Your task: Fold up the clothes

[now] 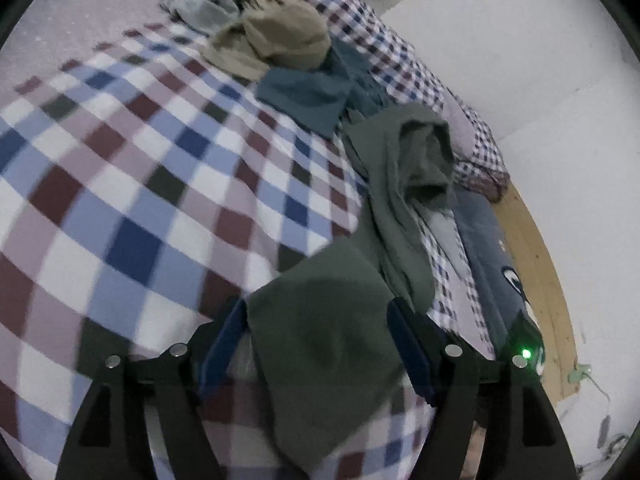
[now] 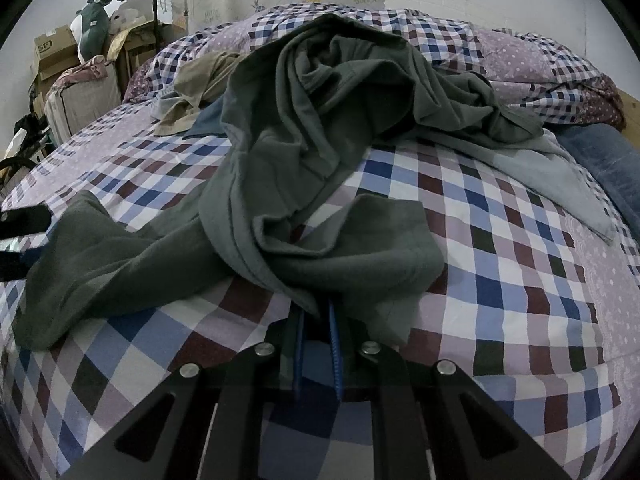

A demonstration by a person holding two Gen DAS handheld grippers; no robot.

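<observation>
**Green garment gripped at two ends, bunched in the middle**

The dark green garment (image 2: 304, 152) lies crumpled on the checked bed (image 2: 500, 240), heaped toward the pillow end and trailing down to both claws. The right claw (image 2: 318, 336) is pinched nearly together on a hem at the garment's near edge. The left claw (image 1: 320, 320) stands wide, with a flap of the same cloth draped between its fingers; whether it grips that flap I cannot tell.

Judging by this, the step in hand is getting the garment spread flat before any fold. The next move calls for both ends held firm and drawn apart, so the twisted middle opens onto the bed.

Beyond the garment, toward the pillows, sit a tan garment (image 1: 276, 36), a teal one (image 1: 308, 92) and a pale grey one (image 2: 560, 176); a blue folded piece (image 1: 488, 264) lies at the garment's wall side.

Hard to make out: whether it is a shirt or trousers, where its sleeves or legs run inside the heap, and the right claw's tips, buried under cloth. The left view is motion-blurred
</observation>
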